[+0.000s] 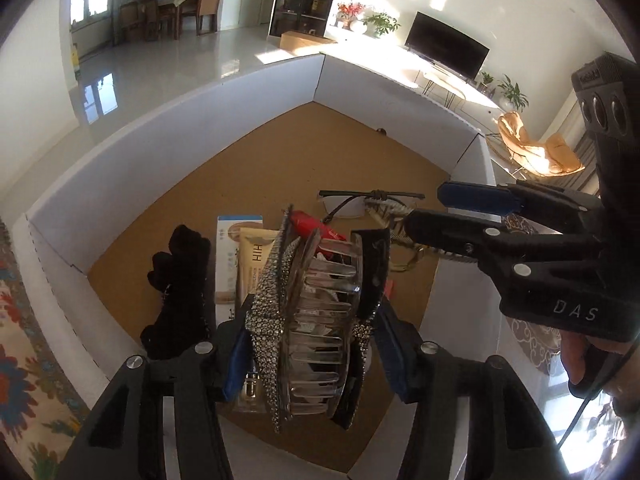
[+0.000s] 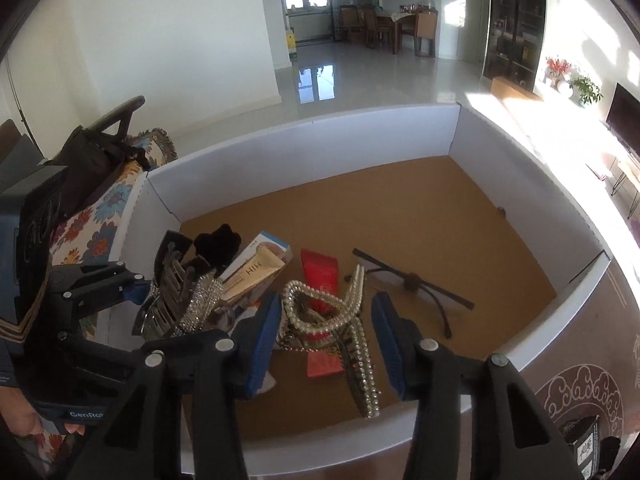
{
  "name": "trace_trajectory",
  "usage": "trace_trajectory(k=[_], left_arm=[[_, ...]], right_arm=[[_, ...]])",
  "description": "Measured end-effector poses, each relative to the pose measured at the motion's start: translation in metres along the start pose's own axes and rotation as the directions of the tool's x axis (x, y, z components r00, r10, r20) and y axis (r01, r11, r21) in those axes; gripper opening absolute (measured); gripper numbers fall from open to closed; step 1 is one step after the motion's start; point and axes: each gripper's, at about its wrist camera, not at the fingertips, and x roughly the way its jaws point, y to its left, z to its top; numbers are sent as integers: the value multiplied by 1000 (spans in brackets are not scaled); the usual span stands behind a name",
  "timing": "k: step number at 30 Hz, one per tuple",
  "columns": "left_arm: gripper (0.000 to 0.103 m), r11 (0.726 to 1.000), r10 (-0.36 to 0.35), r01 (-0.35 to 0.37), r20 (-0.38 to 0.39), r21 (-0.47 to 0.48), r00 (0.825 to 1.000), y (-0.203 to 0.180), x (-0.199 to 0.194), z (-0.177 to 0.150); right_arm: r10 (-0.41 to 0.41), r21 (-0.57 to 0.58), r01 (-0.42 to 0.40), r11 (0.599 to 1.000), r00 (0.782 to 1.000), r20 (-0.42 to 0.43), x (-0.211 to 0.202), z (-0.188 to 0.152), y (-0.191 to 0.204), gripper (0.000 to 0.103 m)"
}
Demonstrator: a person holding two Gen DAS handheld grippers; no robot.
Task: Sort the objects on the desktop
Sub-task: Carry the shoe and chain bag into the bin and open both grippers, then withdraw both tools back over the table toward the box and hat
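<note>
Over a white-walled box my left gripper is open, a large rhinestone claw clip standing loose between its blue pads. The same claw clip shows at the left of the right wrist view. My right gripper is open too, and a pearl hair clip lies between and below its pads without touching them. The right gripper reaches in from the right in the left wrist view.
On the box's brown floor lie a black velvet piece, a cream tube, a pale blue carton, a red packet and glasses. Floral cloth lies left of the box, a patterned rug right.
</note>
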Motion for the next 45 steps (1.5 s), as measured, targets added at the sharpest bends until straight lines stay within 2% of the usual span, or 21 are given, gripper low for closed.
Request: trace_trajectory(k=[2, 4, 5, 8, 12, 14, 15, 17, 19, 21, 25, 30, 38, 42, 45], left_arm=[[66, 1000, 2, -3, 10, 22, 1000, -9, 2, -4], [84, 1000, 5, -6, 36, 28, 999, -13, -3, -7], [86, 1000, 8, -10, 55, 25, 998, -16, -7, -8], [86, 1000, -4, 1, 131, 25, 991, -32, -29, -14], [87, 992, -79, 56, 223, 109, 972, -78, -63, -31], [95, 980, -144, 104, 239, 171, 960, -109, -74, -39], [103, 970, -183, 137, 235, 200, 955, -122, -78, -44], [103, 945, -268, 220, 192, 241, 944, -157, -71, -55], [103, 917, -345, 313, 97, 248, 933, -188, -52, -70], [103, 897, -383, 366, 23, 247, 924, -213, -27, -86], [103, 896, -333, 341, -78, 284, 940, -252, 24, -114], [103, 909, -238, 256, -96, 330, 967, -269, 65, -130], [103, 928, -193, 202, -58, 313, 979, -257, 73, -129], [103, 922, -144, 147, -37, 358, 989, -264, 74, -133], [103, 915, -110, 116, -37, 386, 993, -268, 76, -134]], right_arm=[[15, 26, -15, 1000, 1000, 15, 0, -3, -4, 68], [17, 44, -20, 999, 998, 60, -13, -9, -8, 77], [7, 48, -11, 999, 997, 83, -22, -13, -10, 82], [-31, 63, 22, 998, 988, 149, -56, -33, -15, 86], [-165, 87, 149, 985, 962, 219, -105, -94, -34, 99], [-247, 95, 231, 968, 946, 212, -124, -136, -49, 100], [-289, 100, 274, 957, 937, 198, -131, -159, -56, 100], [-375, 127, 358, 925, 914, 155, -143, -208, -75, 99], [-452, 168, 433, 886, 887, 94, -155, -255, -93, 99], [-496, 230, 478, 848, 868, 25, -166, -297, -111, 99], [-510, 401, 485, 777, 859, -50, -191, -356, -140, 100], [-514, 512, 479, 713, 854, -82, -201, -385, -157, 100], [-505, 539, 460, 706, 860, -74, -184, -381, -156, 100], [-485, 560, 446, 698, 870, -89, -178, -379, -159, 100], [-486, 555, 459, 693, 867, -110, -173, -379, -160, 100]])
